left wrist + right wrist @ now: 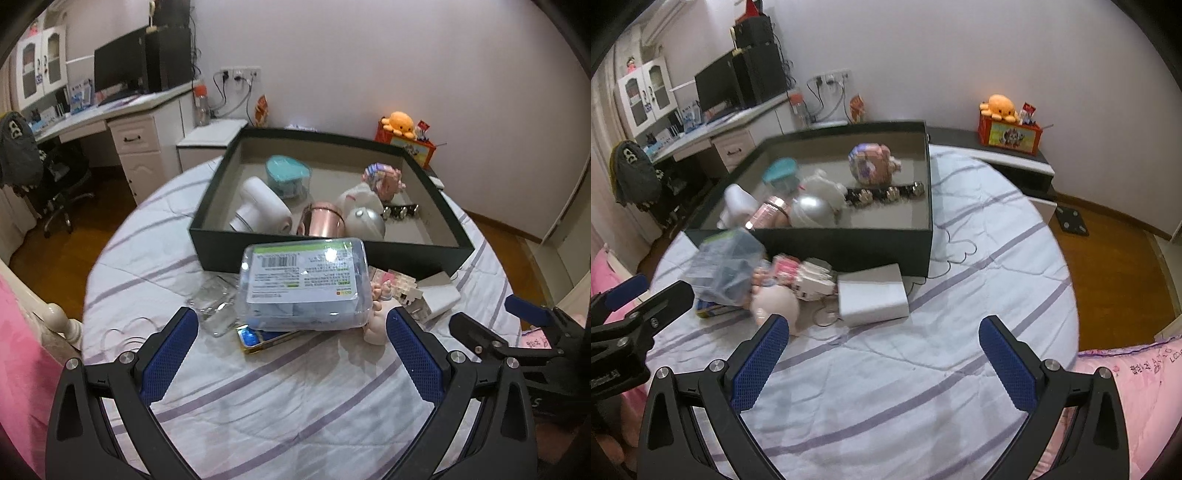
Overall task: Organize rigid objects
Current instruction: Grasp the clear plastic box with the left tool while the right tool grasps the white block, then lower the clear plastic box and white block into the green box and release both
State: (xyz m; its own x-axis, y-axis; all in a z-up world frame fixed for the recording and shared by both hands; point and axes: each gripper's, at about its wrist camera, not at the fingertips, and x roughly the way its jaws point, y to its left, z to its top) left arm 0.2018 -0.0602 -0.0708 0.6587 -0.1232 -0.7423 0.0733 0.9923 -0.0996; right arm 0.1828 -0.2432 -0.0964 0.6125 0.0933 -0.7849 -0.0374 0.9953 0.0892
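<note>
A dark open box [376,254] [849,245] stands on the striped bed cover and holds a white dryer [258,206], a teal container [286,175], a pink cup [325,221], a silver ball [364,221] and other items. In front of it a clear plastic case with a label [303,284] [726,266] lies tilted on a gold-rimmed tin [258,338]. A small doll [376,321] [775,302], a pink-white block toy [809,277] and a white flat box [871,295] lie beside it. My left gripper [291,343] is open, just before the case. My right gripper [882,350] is open and empty over bare cover.
A clear crumpled wrapper [214,306] and a thin wire [125,336] lie left of the case. A desk with a monitor [118,70] stands at the back left. An orange plush [1001,107] sits on a red box at the back right. Pink bedding [1137,373] lies at the right.
</note>
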